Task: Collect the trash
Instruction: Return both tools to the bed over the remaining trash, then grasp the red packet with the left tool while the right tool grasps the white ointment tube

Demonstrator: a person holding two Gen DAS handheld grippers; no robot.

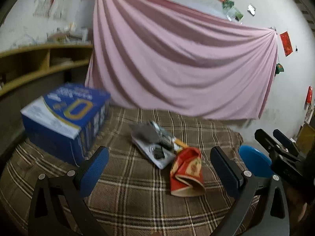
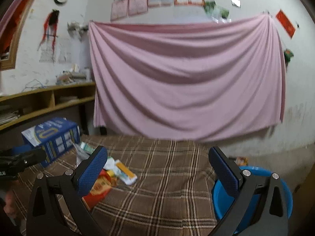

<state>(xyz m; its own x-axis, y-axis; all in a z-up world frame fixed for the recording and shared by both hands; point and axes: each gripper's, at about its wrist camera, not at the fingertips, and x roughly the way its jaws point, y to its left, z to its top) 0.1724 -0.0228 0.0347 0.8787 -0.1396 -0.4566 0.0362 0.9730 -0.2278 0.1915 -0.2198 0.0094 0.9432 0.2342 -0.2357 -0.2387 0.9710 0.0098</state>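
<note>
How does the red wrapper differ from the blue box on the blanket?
The red wrapper is crumpled, flat and small; the blue box is rigid, upright and far bulkier. The wrapper lies near the blanket's middle beside other litter; the box stands at the left edge. Both rest on the blanket, untouched.

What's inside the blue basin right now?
In the right wrist view the blue basin sits past the plaid cover's edge; the right tongs block most of its inside. The visible bit looks empty; the bottom is hidden.
</note>
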